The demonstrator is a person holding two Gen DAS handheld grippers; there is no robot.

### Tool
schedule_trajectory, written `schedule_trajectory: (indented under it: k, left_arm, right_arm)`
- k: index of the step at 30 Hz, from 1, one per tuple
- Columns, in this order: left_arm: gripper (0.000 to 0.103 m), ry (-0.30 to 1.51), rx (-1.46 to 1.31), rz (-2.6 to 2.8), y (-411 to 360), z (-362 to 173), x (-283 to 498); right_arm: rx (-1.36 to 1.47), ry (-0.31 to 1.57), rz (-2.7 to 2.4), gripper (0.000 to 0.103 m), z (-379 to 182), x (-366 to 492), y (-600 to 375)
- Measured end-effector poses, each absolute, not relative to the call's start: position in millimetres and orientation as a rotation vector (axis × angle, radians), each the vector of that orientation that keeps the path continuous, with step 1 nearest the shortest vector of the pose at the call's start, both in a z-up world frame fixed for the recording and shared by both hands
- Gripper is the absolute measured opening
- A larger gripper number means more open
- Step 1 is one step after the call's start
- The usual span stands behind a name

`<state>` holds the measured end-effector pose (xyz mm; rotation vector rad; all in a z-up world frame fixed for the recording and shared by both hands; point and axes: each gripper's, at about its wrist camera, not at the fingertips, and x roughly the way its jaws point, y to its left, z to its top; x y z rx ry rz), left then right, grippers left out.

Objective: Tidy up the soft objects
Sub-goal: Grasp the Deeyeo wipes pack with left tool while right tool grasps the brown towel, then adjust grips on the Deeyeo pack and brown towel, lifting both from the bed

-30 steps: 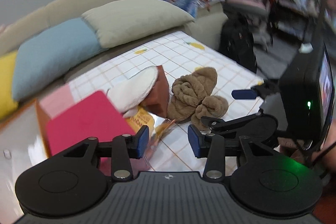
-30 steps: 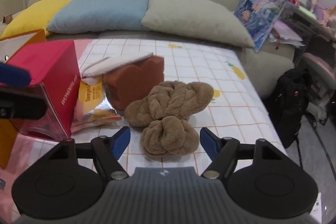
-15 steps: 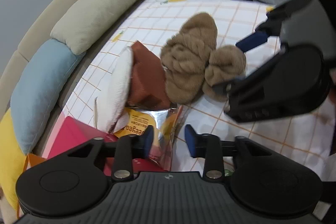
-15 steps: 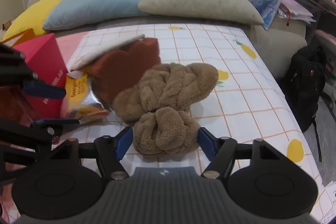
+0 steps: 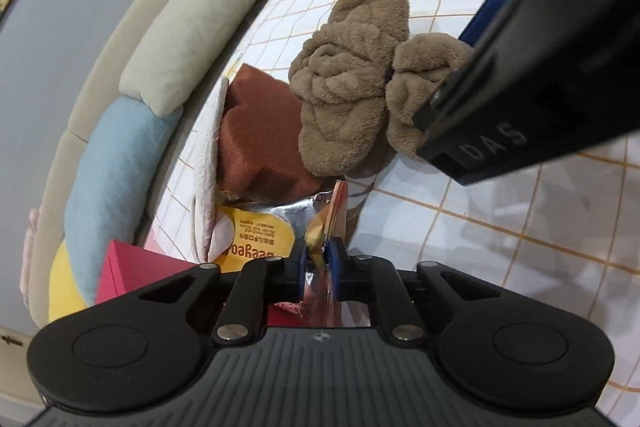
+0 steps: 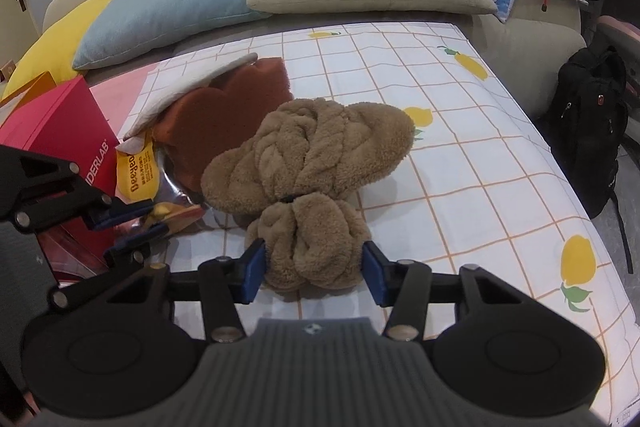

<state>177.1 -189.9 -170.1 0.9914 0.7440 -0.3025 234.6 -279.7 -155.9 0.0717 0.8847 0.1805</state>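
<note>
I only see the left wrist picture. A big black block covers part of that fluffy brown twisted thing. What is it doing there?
Observer: That block is the right gripper. Its blue pads touch the smaller lobe of the fluffy brown twisted plush on both sides.
Operator: Is the plush one piece?
Observer: A thin black band ties its two lobes together at the waist.
Operator: Does the red cardboard box say anything?
Observer: Yes, the red cardboard box has white letters on its side, reading "DERLAB" where they show.
</note>
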Motion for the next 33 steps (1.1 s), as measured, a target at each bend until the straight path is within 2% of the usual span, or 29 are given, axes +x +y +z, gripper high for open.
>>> schedule_trajectory:
  k: [7,14,17,22,24,27,33]
  left_arm:
    - [0.000,0.705,0.930,-0.325,-190,-160,160]
    - [0.000,0.672,0.897,-0.340,-188,-147,136]
    - [0.011,0.685,0.948,-0.353,-190,-154,137]
    - [0.014,0.689,0.995,-0.311,-190,-163,153]
    - [0.020,0.685,0.989,-0.292,-191,-164,154]
    - [0.020,0.730,0.968,-0.303,-192,-168,159]
    - [0.020,0.705,0.964,-0.328,-195,-172,154]
  right_arm:
    - [0.078,0.878,0.176,0.032,-153,232,-283]
    - [0.093,0.899,0.148,0.029,-148,225,-287]
    - [0.094,0.900,0.144,0.029,-147,222,-285]
    - [0.101,0.902,0.149,0.030,-149,222,-286]
    - [0.107,0.903,0.153,0.030,-150,223,-287]
    - [0.113,0.904,0.159,0.030,-150,224,-288]
    - [0.125,0.906,0.166,0.030,-151,225,-289]
